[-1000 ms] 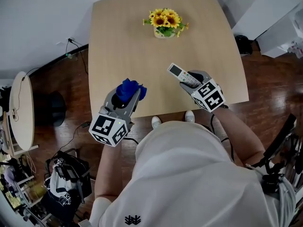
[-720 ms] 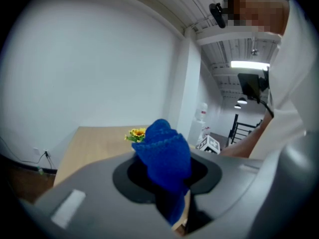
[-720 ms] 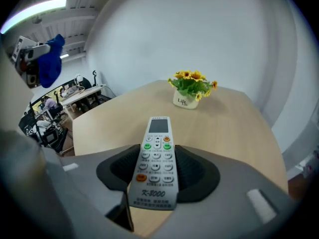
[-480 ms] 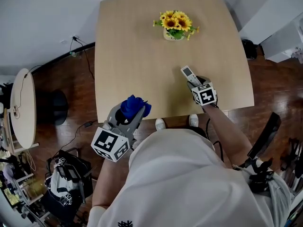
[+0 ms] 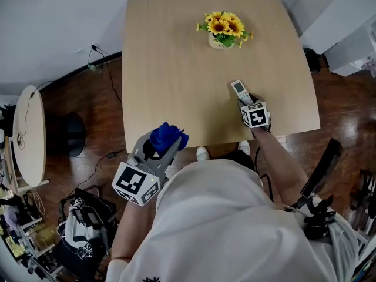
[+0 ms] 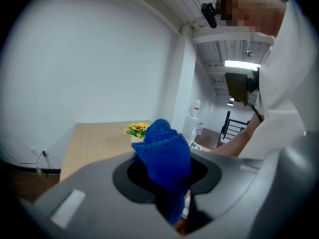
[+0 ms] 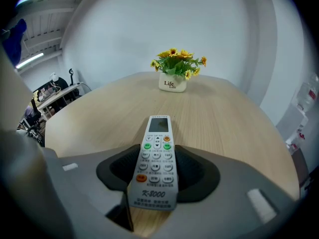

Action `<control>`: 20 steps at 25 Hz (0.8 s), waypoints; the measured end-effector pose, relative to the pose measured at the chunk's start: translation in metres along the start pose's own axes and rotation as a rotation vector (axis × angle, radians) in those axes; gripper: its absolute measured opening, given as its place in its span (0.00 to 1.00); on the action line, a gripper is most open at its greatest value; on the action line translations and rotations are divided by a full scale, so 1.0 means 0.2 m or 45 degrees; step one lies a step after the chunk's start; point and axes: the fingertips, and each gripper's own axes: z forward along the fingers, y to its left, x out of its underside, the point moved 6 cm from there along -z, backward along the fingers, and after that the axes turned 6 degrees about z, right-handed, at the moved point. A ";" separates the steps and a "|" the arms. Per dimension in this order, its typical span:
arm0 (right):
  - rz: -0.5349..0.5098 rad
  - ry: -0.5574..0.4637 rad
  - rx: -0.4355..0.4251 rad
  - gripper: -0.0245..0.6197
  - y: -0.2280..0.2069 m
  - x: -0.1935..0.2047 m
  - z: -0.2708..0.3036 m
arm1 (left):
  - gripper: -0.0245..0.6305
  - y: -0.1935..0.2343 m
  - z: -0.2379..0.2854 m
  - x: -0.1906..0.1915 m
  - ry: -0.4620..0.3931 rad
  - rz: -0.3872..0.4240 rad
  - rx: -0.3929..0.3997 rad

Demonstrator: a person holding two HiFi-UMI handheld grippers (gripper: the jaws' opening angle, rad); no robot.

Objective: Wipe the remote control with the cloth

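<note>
Half the remote point(image 5: 239, 90) (rear) hidden

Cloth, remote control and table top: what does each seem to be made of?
Cloth: looks like soft knitted fabric, matte blue; a ribbed stitched edge shows and it bunches loosely.
Remote control: seems hard white plastic, smooth, with small raised buttons, possibly rubber, and a grey screen.
Table: pale wood-grain top, matte; whether laminate, veneer or solid wood is unclear.

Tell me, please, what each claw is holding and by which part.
The right claw grips the remote control across its button half; the left claw pinches the blue cloth by its lower end.
</note>
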 end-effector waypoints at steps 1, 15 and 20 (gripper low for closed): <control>0.003 -0.004 0.007 0.38 0.00 0.00 0.00 | 0.26 0.01 -0.01 0.00 -0.001 0.004 0.000; -0.011 -0.075 0.050 0.50 -0.03 0.01 -0.07 | 0.26 0.03 -0.12 0.01 -0.029 0.042 -0.002; -0.009 -0.191 0.078 0.50 0.01 0.00 -0.35 | 0.26 0.01 -0.12 0.05 -0.072 0.033 0.043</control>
